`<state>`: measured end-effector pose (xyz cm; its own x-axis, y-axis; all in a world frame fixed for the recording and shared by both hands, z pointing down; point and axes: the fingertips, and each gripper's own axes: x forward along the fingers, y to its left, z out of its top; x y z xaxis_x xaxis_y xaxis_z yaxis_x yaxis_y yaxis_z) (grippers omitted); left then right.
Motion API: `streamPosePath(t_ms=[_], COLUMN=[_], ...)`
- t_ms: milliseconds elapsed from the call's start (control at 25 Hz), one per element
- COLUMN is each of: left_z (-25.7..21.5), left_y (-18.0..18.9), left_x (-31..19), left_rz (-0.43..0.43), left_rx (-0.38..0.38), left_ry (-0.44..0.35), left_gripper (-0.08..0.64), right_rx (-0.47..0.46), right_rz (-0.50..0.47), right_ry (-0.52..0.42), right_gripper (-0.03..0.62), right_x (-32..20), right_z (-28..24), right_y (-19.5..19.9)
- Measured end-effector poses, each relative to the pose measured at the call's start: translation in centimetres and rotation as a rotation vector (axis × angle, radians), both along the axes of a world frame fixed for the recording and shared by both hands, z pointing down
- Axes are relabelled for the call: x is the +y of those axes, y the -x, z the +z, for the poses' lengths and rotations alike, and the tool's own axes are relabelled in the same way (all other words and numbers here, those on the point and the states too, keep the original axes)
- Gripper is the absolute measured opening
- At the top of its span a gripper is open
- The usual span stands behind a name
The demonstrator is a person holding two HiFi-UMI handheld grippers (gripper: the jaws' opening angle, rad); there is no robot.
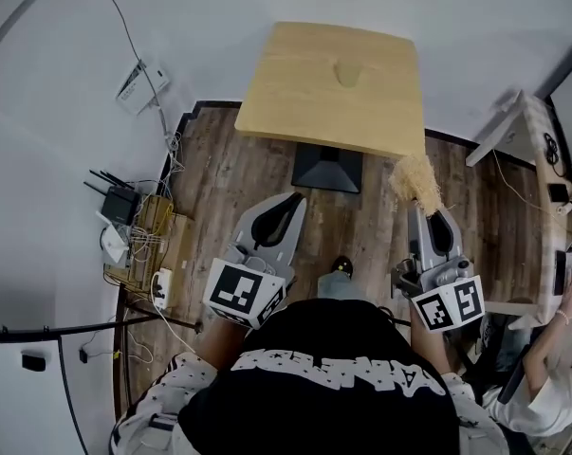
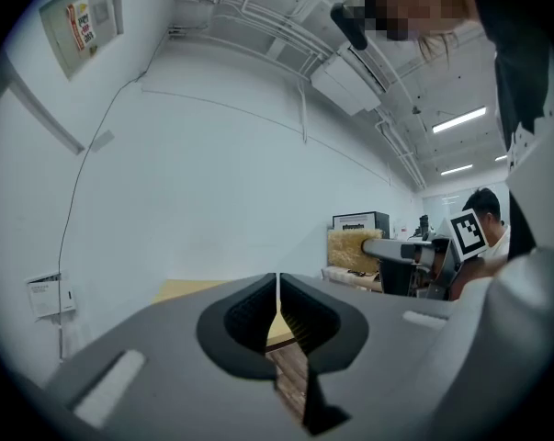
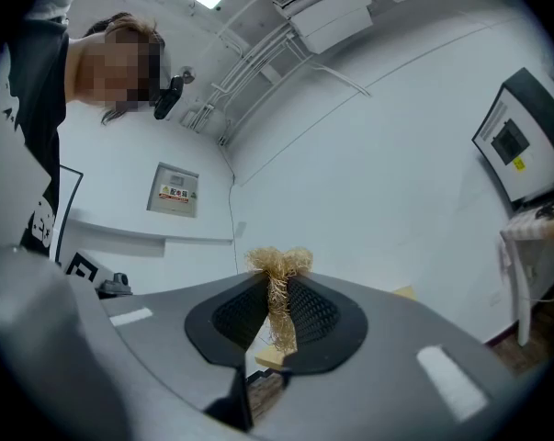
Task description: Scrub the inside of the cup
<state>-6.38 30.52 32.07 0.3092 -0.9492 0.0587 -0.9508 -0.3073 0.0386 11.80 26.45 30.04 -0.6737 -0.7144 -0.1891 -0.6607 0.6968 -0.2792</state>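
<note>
I can't read any print here. The shirt [image 1: 328, 379] lettering and the wall sign [image 3: 174, 192] are too blurred.

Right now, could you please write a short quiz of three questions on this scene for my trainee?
1. True or false: the left gripper is shut with nothing in it.
2. What does the right gripper hold? A) a cup B) a scrubber C) a cable
3. Fill in: the floor under the table is made of ____.

Key: 1 true; 2 B; 3 wood.
</note>
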Motion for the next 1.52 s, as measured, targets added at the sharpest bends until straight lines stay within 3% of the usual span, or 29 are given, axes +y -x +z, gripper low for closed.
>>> streamPosePath(t_ms=[240, 720, 840, 1200, 1520], left_z=[0.2, 0.4, 0.5, 0.8, 1.5], left_y=[-0.7, -1.0, -1.6, -4.5, -4.4], left_x=[-3.3, -10.7, -12.5, -17.0, -18.5], left_rz=[0.002, -0.063, -0.064, -0.07, -0.058], left_rx=[-0.045, -0.036, -0.028, -0.035, -0.077], left_ry=[0.024, 0.041, 0.044, 0.061, 0.087], left_gripper=[0.025, 0.028, 0.028, 0.035, 0.072], right_rx=[-0.018, -0.036, -0.032, -0.024, -0.042], right_rz=[0.023, 0.044, 0.008, -0.038, -0.061], right_ry=[-0.018, -0.065, -0.096, -0.048, -0.038], right_gripper=[0.063, 0.063, 0.063, 0.063, 0.063], right_x=[-4.5, -12.3, -13.7, -17.8, -18.8], right_z=[-0.4, -0.8, -1.4, 0.2, 0.4], right_y=[-1.3, -3.2, -3.4, -5.1, -4.0])
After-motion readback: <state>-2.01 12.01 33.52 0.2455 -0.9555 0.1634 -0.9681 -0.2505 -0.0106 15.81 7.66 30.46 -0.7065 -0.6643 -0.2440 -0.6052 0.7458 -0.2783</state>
